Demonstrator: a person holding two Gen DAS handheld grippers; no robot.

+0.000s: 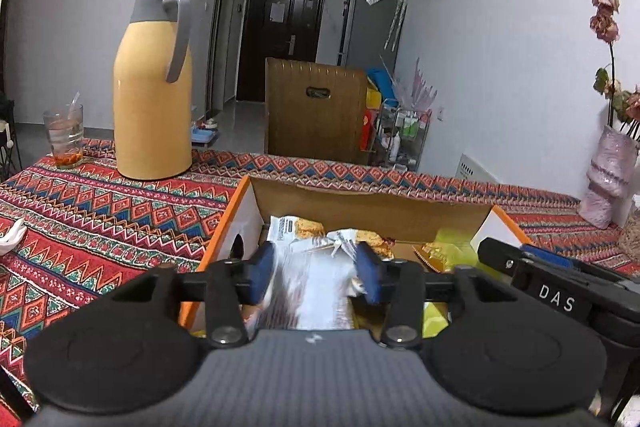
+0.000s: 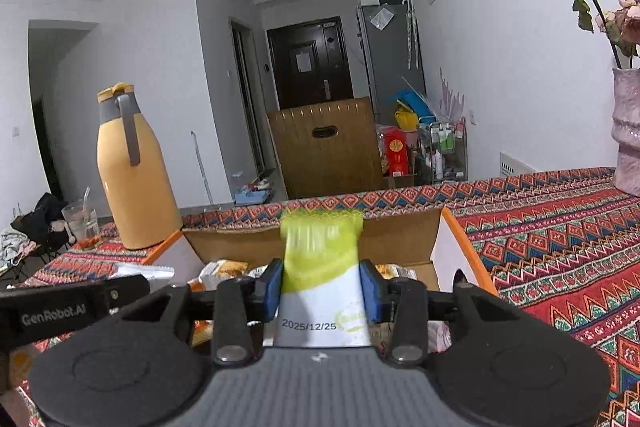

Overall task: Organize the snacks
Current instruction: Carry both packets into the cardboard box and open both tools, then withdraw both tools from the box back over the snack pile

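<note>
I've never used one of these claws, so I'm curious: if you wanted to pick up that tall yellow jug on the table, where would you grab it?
Probably the grey handle of the yellow jug. The body looks too broad for the jaws, while the handle is a narrow strap standing clear of it. Approach from the handle's side, fingers either side of the strap.

Left gripper point(image 1: 316, 273): grey ribbed body, two black round housings behind the fingers, black linkage arms with silver screws, blue pads point(image 1: 262, 273). Right gripper point(image 2: 320, 289): same build, blue pads point(image 2: 370, 291). Side bars outboard of the fingers lettered "DAS" and "GenRobot.AI".
</note>
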